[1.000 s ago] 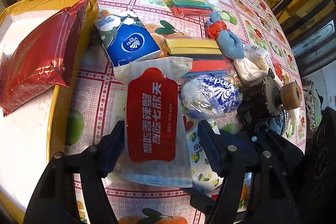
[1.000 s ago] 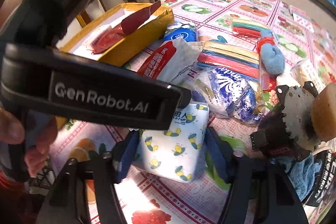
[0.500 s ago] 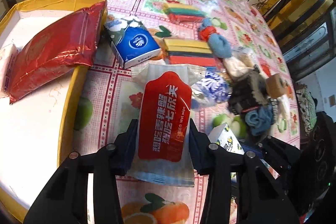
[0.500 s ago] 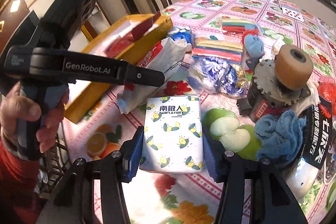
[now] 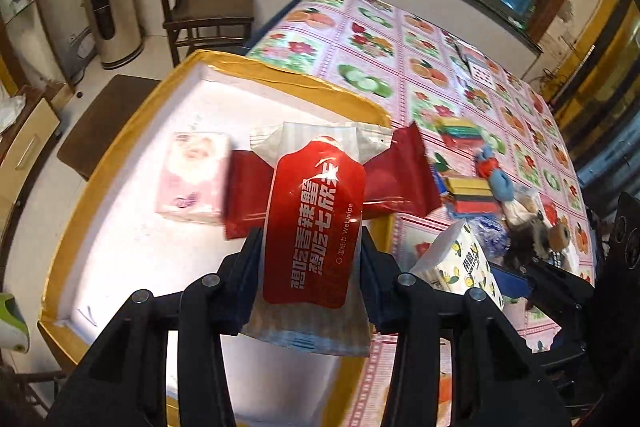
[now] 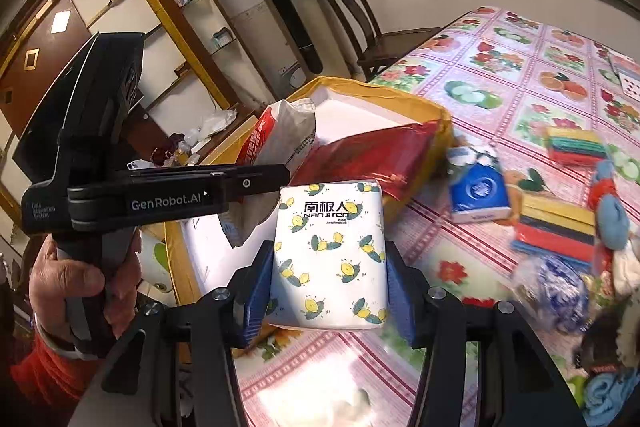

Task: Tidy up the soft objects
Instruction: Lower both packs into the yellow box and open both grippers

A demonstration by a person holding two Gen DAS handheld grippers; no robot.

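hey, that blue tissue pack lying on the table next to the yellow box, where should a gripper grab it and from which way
Judging from the right wrist view, grip the blue tissue pack across its two long sides, coming down from above. It lies flat on the tablecloth, so its broad face points up and both long sides look free; the yellow box stands apart from it.

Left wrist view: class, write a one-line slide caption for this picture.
Left gripper holds a red wet-wipe pack above the yellow-rimmed tray, where a pink tissue pack and red pouch lie.

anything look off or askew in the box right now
The red foil bag isn't lying flat: it leans over the yellow box's rim, one corner poking out over the table. The pink tissue pack lies flat inside.
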